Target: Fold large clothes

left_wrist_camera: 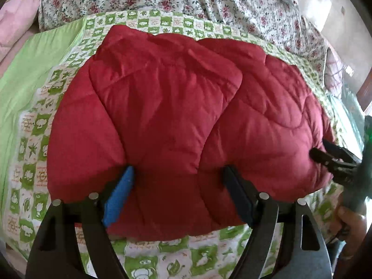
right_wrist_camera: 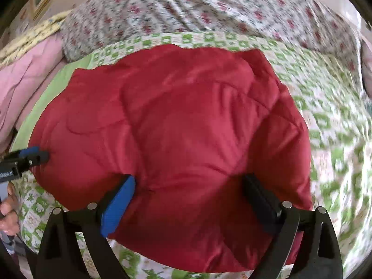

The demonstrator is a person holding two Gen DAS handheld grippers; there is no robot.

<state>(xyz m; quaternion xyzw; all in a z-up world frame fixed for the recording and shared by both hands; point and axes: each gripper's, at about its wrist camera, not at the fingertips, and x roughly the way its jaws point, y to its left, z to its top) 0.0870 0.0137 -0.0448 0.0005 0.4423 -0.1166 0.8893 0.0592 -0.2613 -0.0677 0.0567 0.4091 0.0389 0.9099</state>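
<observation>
Red quilted jacket (left_wrist_camera: 176, 125), one, folded into a thick bundle, lying on one green-and-white checked sheet (left_wrist_camera: 32, 153) spread over a bed. Left to right in the left wrist view: one pink pillow (left_wrist_camera: 14, 23) at the far left edge; a plain green border of the sheet; the jacket filling the middle; one floral blanket (left_wrist_camera: 209, 2) heaped behind it. Left gripper (left_wrist_camera: 177, 174) straddling the jacket's near edge, its two fingers spread wide, one blue pad (left_wrist_camera: 121, 193) and one black pad (left_wrist_camera: 239, 195) sunk into the padding on either side of a puffed fold. Right gripper (left_wrist_camera: 318, 153) at the jacket's right end, tips against the fabric, one hand (left_wrist_camera: 351, 223) below it; spread or pinched cannot be told from here. In the right wrist view: left gripper (right_wrist_camera: 44, 154) touching the jacket's left end; right gripper (right_wrist_camera: 189, 181) with two fingers spread wide across the near edge, pads dented into the padding.
</observation>
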